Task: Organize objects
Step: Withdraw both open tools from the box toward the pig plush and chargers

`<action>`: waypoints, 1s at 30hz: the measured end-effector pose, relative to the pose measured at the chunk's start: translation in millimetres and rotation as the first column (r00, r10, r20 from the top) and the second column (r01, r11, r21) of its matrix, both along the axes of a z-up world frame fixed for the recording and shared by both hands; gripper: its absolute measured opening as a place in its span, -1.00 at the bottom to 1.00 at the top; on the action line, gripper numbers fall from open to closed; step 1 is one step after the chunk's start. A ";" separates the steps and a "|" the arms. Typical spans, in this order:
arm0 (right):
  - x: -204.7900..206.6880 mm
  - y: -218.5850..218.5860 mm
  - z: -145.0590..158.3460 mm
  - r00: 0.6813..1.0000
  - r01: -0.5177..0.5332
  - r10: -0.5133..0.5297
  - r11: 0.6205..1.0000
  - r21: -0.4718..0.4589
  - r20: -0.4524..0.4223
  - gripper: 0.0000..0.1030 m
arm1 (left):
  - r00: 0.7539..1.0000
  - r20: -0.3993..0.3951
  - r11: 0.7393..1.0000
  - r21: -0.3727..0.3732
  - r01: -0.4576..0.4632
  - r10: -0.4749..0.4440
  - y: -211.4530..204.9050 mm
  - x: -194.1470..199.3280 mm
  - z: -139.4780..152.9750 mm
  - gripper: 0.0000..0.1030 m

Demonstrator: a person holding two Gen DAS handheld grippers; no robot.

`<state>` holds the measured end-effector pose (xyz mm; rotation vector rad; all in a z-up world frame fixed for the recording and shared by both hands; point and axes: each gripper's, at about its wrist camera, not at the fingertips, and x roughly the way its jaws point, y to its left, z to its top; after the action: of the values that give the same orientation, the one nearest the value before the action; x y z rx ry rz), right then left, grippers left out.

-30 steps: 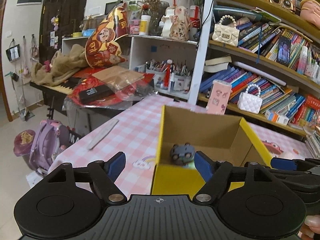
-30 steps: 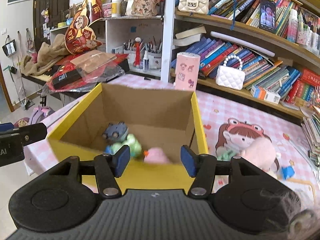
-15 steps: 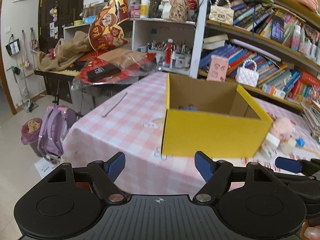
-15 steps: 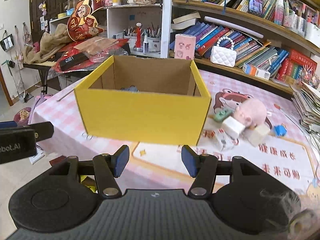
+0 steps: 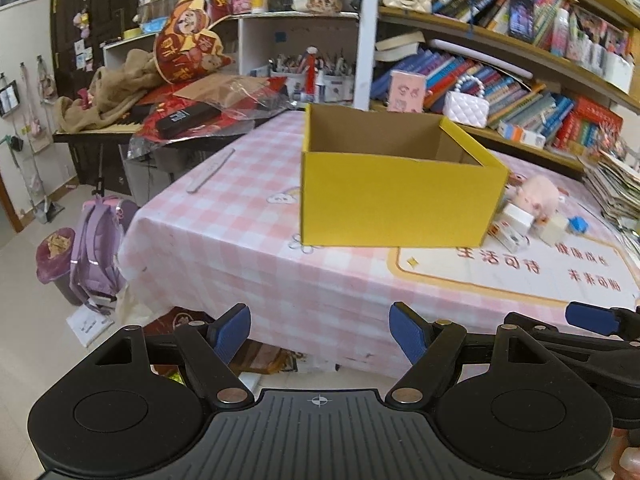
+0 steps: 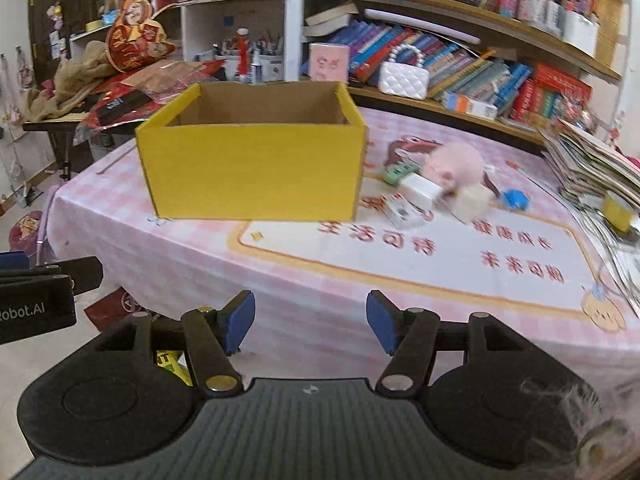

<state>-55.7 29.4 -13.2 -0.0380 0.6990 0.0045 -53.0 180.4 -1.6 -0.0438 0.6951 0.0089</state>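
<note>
Box (image 6: 256, 168) — yellow card, open top, brown inside — stands on the pink checked cloth (image 6: 304, 280) of the table, toward its left half; contents hidden by the near wall from both views.

Left to right, right wrist view. Purple backpack (image 5: 98, 248) on the floor by the table's left corner, a lined bin (image 5: 54, 264) beside it. Side desk behind holds a brown cloth heap (image 6: 68, 80), red packets under clear plastic and a red-gold figure cutout (image 6: 138, 38). A grey strip (image 5: 210, 166) lies on the cloth left of the box. Behind the box: a pen holder shelf (image 6: 250, 58) and a pink card (image 6: 329, 63). Just right of the box, a loose cluster: green piece (image 6: 398, 172), white block (image 6: 420, 190), printed card (image 6: 402, 212), pink plush (image 6: 456, 166), cream cube (image 6: 472, 202), blue bit (image 6: 516, 199). White quilted purse (image 6: 403, 77) on the lower bookshelf. Paper stack (image 6: 592, 172) at far right, a yellow item (image 6: 618, 208) on it.

Nothing stands between either gripper and the box.

Writing: red Chinese characters on the cloth's white panel, upside down from here; "Robot.AI" on the neighbouring gripper body at left edge.

Left gripper (image 5: 320, 334): jaws apart, nothing between them. Right gripper (image 6: 307, 322): jaws have just been opening, released, nothing between them. Both hang off the table's near edge, well short of the box.
</note>
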 end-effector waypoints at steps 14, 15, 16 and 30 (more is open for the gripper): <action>-24.2 -61.5 -2.4 0.980 0.200 -0.200 0.980 -0.005 -0.011 0.23 | 0.984 -0.012 0.983 0.018 0.181 -0.180 -63.0 13.6 -3.3 0.52; -24.9 -67.5 -3.2 0.976 0.217 -0.217 0.976 -0.005 -0.014 0.23 | 0.981 -0.016 0.981 0.018 0.193 -0.193 -68.7 15.6 -4.0 0.52; -25.7 -73.7 -4.3 0.972 0.235 -0.235 0.972 -0.005 -0.018 0.23 | 0.978 -0.020 0.978 0.018 0.208 -0.208 -74.7 18.0 -5.2 0.52; 2.2 -153.5 -7.8 0.935 0.350 -0.351 0.936 -0.014 -0.057 0.23 | 0.936 -0.101 0.941 0.000 0.339 -0.338 -158.4 64.1 -14.4 0.52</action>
<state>-53.4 -124.2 -21.0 0.0851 0.7570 -0.3401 11.2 22.1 -16.0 0.0949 0.7958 -0.3165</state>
